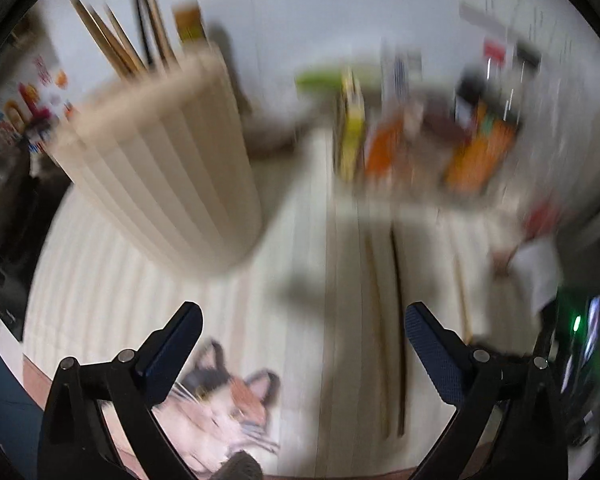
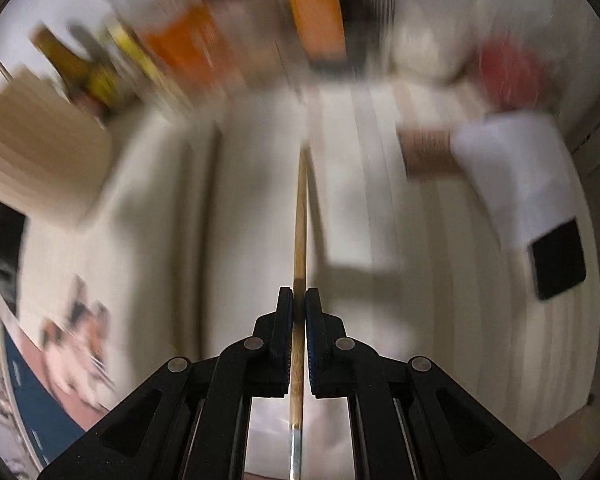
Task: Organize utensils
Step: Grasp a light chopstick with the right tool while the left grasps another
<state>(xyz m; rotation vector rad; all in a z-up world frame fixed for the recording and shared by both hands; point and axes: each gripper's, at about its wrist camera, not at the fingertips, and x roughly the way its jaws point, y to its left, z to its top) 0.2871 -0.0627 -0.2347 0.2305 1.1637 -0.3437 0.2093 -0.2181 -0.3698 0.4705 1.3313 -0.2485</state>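
Cream striped desk (image 1: 100, 280) under me: my right tongs (image 2: 299, 300) clamp one wooden chopstick (image 2: 300, 220); left tongs (image 1: 302, 320) gape apart near the ribbed holder (image 1: 172, 168).

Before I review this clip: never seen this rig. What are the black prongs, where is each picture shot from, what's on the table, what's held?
No robot arm here: a person holds a two-finger tool in each hand, each with a fisheye camera looking forward along its fingers. The black prongs are those fingers.

The left wrist view shows the left hand-held gripper open and empty. Ahead stands a ribbed cream holder with chopsticks already sticking out of it. Loose chopsticks lie on the pale striped mat, which has a cat picture.

The right wrist view shows the right hand-held gripper shut on one wooden chopstick, pointing forward over the mat. A black phone-like slab lies to the right.

Both pictures are motion-blurred; the colourful packages at the back cannot be identified.
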